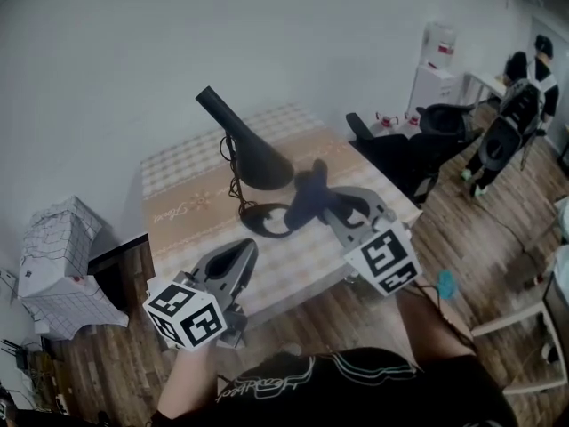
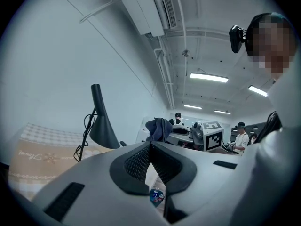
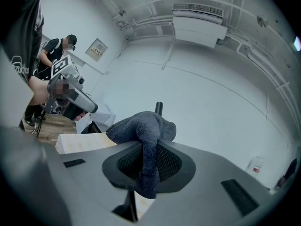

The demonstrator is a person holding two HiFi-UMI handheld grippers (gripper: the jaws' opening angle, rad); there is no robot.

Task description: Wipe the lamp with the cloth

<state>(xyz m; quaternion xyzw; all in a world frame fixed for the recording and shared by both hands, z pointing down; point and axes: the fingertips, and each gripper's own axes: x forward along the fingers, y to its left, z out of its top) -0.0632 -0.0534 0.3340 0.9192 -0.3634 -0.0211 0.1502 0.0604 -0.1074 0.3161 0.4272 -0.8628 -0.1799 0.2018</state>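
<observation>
While over the checked table (image 1: 187, 172), right tool (image 1: 329, 208) tight on cloth (image 1: 308, 192), left tool (image 1: 240, 254) closed.

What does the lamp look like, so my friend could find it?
Find the small table with the checked cover by the white wall. The lamp stands on it: black, with a cone shade on a slanted stem. The dark thing beside it is a soft cloth in the right gripper, not hard and pointy.

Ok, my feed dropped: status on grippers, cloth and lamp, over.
Left gripper shut, empty. Right gripper shut on cloth, close to lamp, contact unclear. Lamp upright on table, cord hanging by its stem. Nothing between.
</observation>
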